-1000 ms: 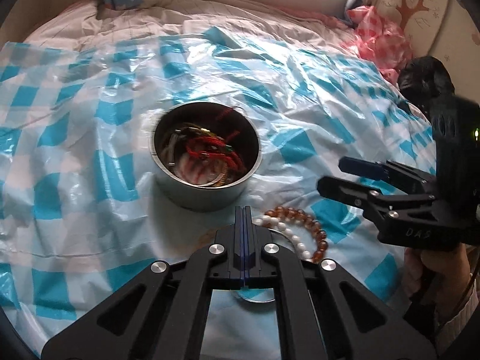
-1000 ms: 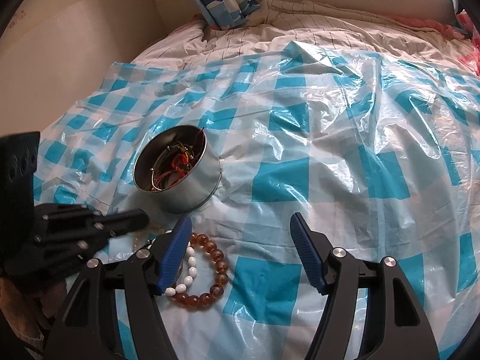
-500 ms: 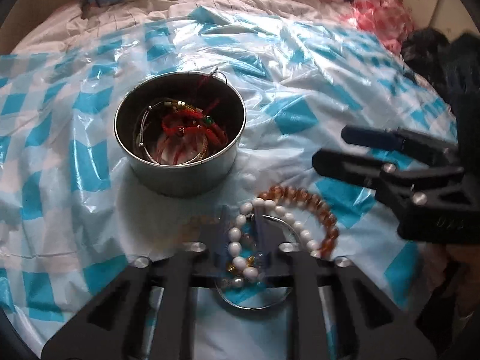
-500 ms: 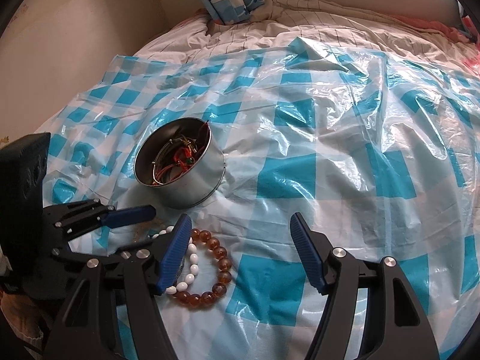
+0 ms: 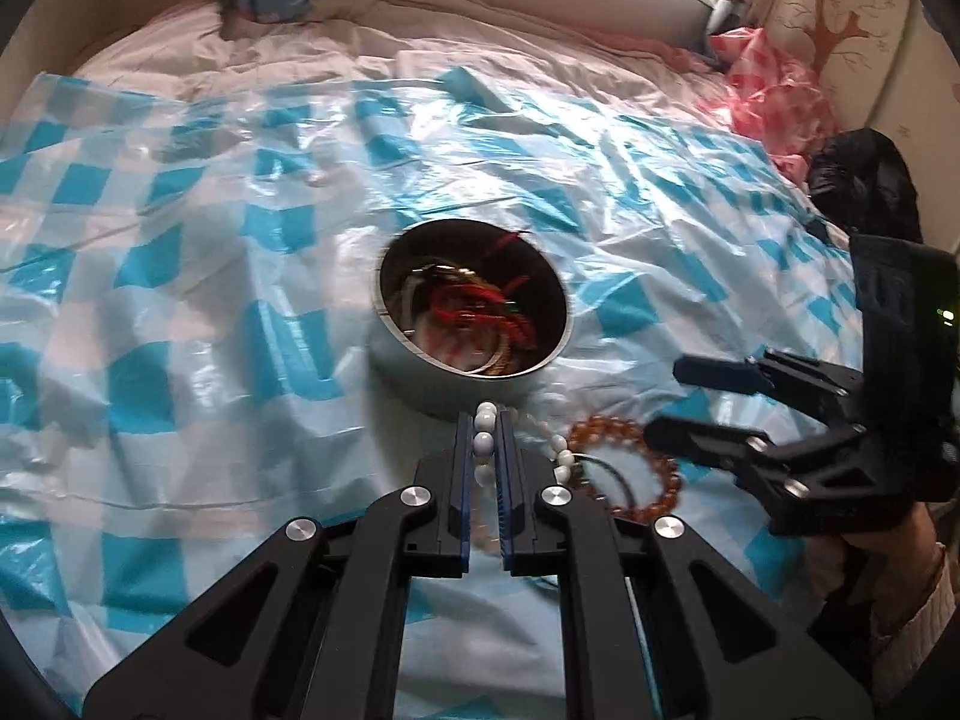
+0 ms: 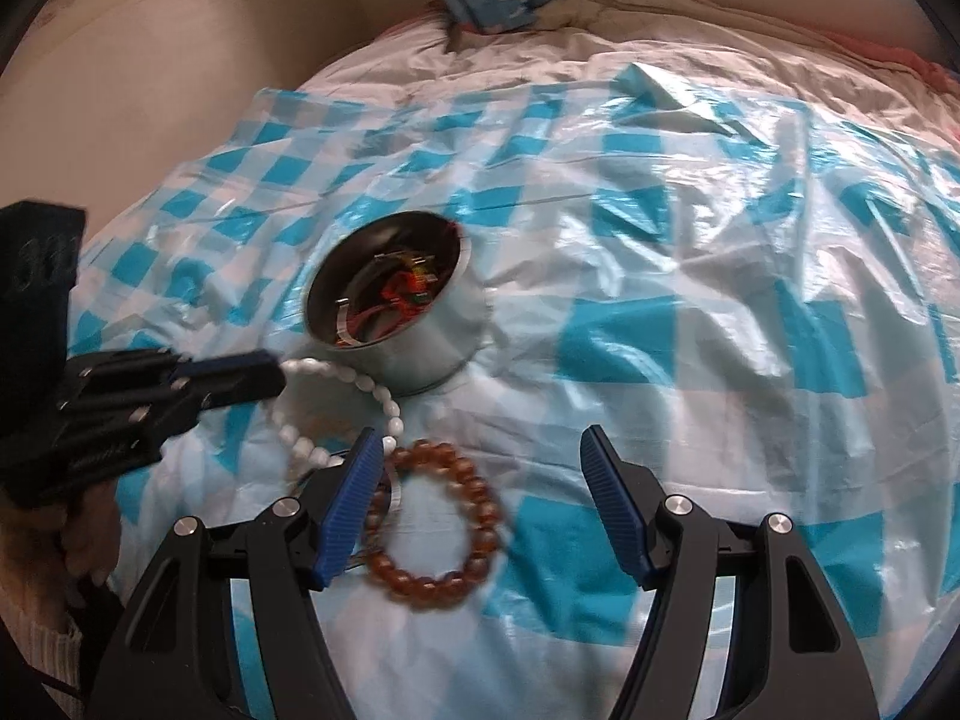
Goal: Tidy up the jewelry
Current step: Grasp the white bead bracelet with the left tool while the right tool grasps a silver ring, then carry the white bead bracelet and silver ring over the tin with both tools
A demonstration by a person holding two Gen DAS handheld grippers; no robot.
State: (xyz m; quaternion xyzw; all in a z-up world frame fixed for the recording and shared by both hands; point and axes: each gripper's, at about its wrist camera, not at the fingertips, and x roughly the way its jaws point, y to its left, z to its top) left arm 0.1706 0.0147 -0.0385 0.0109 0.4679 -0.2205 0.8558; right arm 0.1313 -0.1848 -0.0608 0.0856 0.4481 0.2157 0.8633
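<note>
With the white bead bracelet (image 5: 485, 439) clamped in the left gripper (image 5: 485, 420) and the right gripper (image 6: 480, 450) held open, its dangling loop could be snagged on the metal tin (image 5: 471, 324) rim.

The white bead string (image 5: 483, 439) sits between the left gripper's (image 5: 483, 420) closed jaws, trailing right toward the amber bead bracelet (image 6: 432, 516). Just ahead of those jaws stands the tin (image 5: 414, 360) with jewelry in it. The bracelet lies between the right gripper's (image 6: 486, 450) spread jaws, by the left one.
</note>
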